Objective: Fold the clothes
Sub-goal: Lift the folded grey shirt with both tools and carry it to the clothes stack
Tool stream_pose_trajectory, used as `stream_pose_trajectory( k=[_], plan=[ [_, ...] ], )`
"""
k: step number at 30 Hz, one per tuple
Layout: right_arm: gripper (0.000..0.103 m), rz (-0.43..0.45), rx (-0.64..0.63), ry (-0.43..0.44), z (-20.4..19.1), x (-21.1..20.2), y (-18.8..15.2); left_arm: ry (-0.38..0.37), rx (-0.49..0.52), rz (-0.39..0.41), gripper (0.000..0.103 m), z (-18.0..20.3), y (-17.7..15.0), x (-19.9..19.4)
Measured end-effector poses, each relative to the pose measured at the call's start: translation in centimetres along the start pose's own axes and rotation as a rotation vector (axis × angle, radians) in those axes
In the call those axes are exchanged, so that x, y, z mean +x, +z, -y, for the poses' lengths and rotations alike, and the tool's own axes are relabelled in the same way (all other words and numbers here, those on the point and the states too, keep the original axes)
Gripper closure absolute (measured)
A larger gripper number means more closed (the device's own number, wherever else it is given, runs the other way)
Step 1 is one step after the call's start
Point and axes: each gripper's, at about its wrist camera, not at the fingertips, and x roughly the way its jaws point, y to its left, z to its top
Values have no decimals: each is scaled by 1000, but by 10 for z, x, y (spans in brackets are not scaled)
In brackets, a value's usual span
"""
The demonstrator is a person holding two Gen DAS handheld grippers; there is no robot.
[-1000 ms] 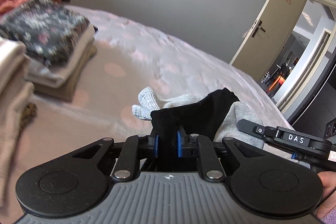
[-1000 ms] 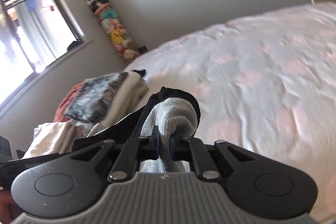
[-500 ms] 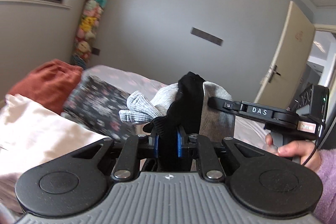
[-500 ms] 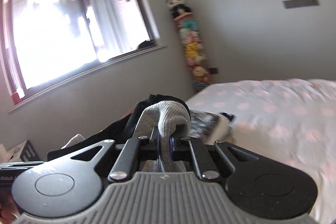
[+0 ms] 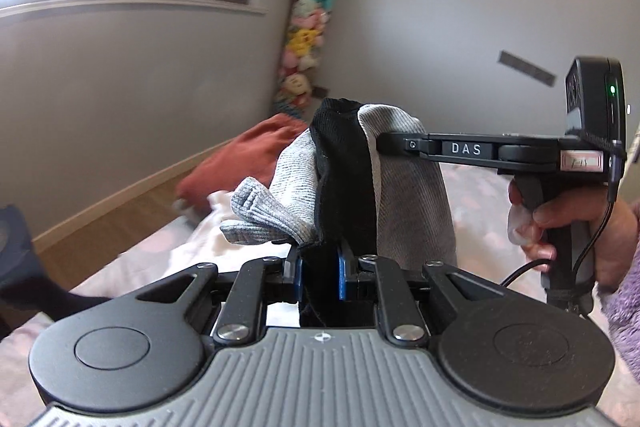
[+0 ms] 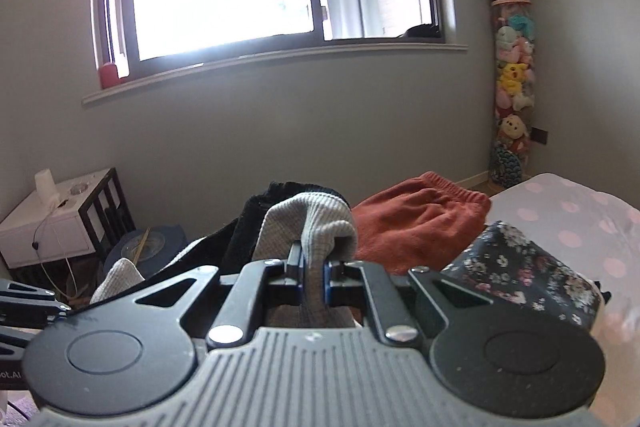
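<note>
A garment (image 5: 404, 183) in ribbed light grey with a plain black band (image 5: 344, 179). The gripper (image 5: 319, 269) holding it is black with blue finger pads (image 5: 343, 275). Behind lie a rust-orange cloth (image 6: 416, 219) and a dark folded fabric (image 6: 516, 267) printed with small pink and white flowers. The bedsheet (image 6: 580, 223) is pale with pink dots (soft, round ones). Grey walls (image 6: 280, 131) surround everything.

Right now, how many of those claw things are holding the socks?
2. The left claw pinches the black sock; the right claw pinches the grey sock. Both socks are bunched together, held up between them.
</note>
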Motion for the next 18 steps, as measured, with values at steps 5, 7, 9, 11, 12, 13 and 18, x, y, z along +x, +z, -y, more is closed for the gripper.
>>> stream_pose_trajectory(
  k=[5,7,9,11,12,13,18],
  plan=[
    [92,-87,-75,19,-22,52,-13,54,-34,-94,90,-29,-9,24],
    [89,-113,-92,19,-28,65,-17,70,-51,-132,90,-35,-12,34],
    [81,-122,-94,0,-27,77,-17,83,-66,-168,90,-39,-13,42],
    [67,-121,-75,-29,-22,79,-16,104,-65,-189,90,-40,-15,46],
    [65,-119,-58,-42,-17,78,-15,111,-66,-196,90,-40,-15,48],
    [64,-116,-40,-47,-12,75,-15,116,-69,-203,90,-42,-15,49],
    [55,-119,41,-91,17,47,-26,89,-99,-206,88,-55,-19,44]
  ],
)
